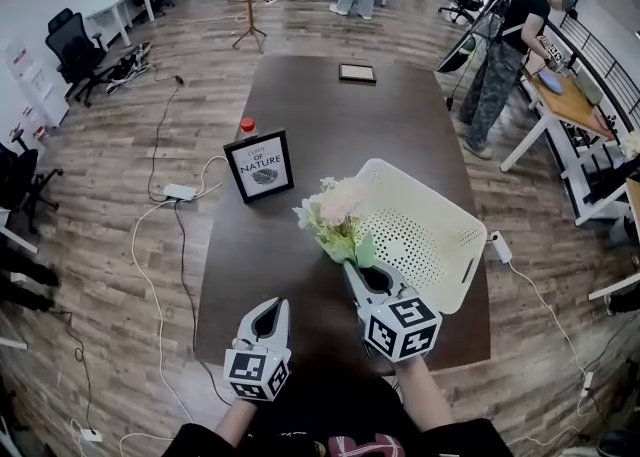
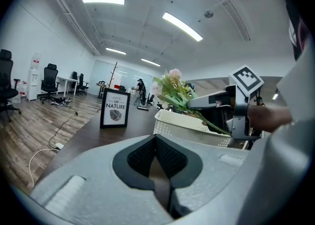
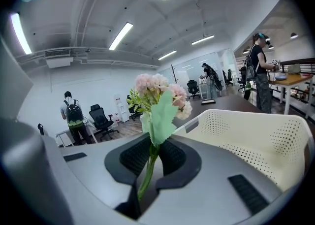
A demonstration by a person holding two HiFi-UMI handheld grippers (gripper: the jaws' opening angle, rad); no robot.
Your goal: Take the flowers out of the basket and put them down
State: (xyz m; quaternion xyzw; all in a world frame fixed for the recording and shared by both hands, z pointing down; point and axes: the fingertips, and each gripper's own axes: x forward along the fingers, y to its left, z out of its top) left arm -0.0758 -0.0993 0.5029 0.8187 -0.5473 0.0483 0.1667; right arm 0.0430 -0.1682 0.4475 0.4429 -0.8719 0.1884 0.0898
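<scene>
My right gripper point(image 1: 359, 272) is shut on the green stems of a bunch of pale pink flowers point(image 1: 334, 213). It holds them above the dark table, at the near-left rim of the white perforated basket point(image 1: 425, 237). In the right gripper view the stems run down between the pads, with the blooms point(image 3: 160, 94) standing above the jaws and the basket point(image 3: 248, 133) to the right. My left gripper point(image 1: 268, 320) hovers near the table's front edge, shut with nothing in it. The left gripper view shows the flowers point(image 2: 174, 88) raised over the basket point(image 2: 183, 123).
A framed "Love of Nature" sign point(image 1: 260, 165) stands left of the basket, with a red-capped bottle point(image 1: 246, 128) behind it. A dark flat object point(image 1: 357, 72) lies at the far end of the table point(image 1: 320, 110). Cables and a power strip point(image 1: 180, 191) lie on the floor to the left. A person point(image 1: 505, 55) stands at the far right.
</scene>
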